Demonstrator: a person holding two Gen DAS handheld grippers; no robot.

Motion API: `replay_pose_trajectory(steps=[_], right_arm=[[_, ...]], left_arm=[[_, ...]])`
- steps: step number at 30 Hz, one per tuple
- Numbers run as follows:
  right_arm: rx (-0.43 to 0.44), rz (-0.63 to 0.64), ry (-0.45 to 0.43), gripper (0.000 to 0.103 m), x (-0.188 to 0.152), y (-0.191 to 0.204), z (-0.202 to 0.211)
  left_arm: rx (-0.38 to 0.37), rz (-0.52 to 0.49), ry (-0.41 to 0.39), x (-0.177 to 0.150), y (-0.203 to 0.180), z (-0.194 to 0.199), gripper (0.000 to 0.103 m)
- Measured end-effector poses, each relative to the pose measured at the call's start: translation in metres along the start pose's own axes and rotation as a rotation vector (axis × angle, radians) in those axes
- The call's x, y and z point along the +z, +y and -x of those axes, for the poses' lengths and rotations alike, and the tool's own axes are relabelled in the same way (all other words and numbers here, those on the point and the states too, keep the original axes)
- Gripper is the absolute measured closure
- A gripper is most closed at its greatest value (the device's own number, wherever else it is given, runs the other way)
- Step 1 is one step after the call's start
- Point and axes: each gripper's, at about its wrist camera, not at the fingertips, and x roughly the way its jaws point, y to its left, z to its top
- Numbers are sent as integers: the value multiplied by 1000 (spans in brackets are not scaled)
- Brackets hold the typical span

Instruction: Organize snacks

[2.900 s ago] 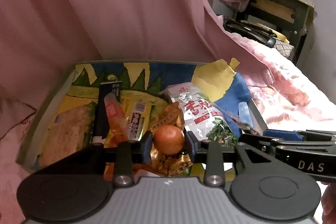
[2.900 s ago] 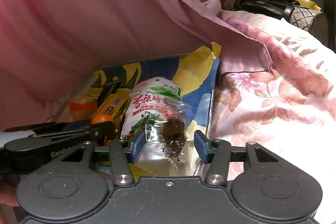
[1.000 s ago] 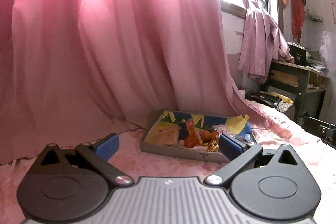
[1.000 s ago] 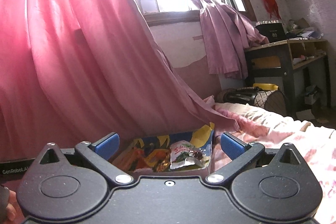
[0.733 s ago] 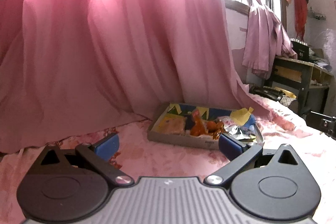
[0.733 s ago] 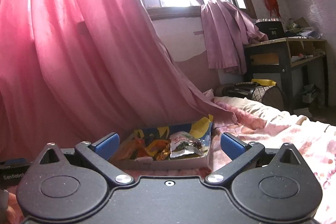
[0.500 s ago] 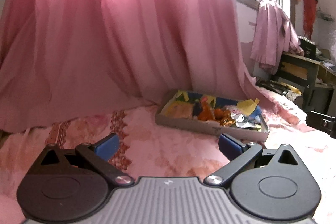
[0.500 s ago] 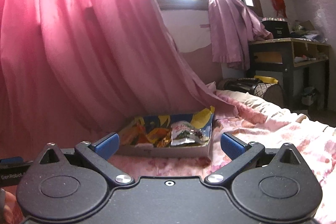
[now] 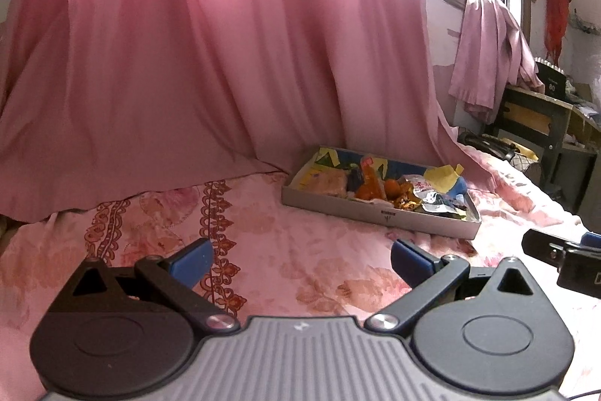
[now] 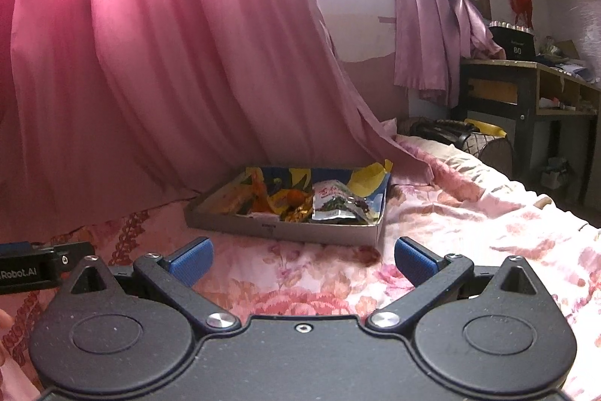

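Pink floral bed [image 9: 300, 250] carries the box [image 10: 285, 232], already full of snacks [image 10: 334, 203]. Both the left gripper [image 9: 300, 256] and the right gripper [image 10: 302, 258] have their fingers wide apart and empty. I think the sorting is nearly finished.

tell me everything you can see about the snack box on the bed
The snack box is a shallow, open grey cardboard tray with a blue-and-yellow printed lining. It lies flat on the pink floral bedspread, its far side against the pink curtain. Snack packets fill it, including a green-and-white pouch. Neither gripper touches it.
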Motion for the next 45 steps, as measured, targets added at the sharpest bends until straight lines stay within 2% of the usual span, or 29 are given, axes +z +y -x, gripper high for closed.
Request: replay_pose_trajectory(steps=[45], right_arm=[[6,-17,32,1,0,-3,-5]], left_arm=[[4,-3,11,1,0,-2,0]])
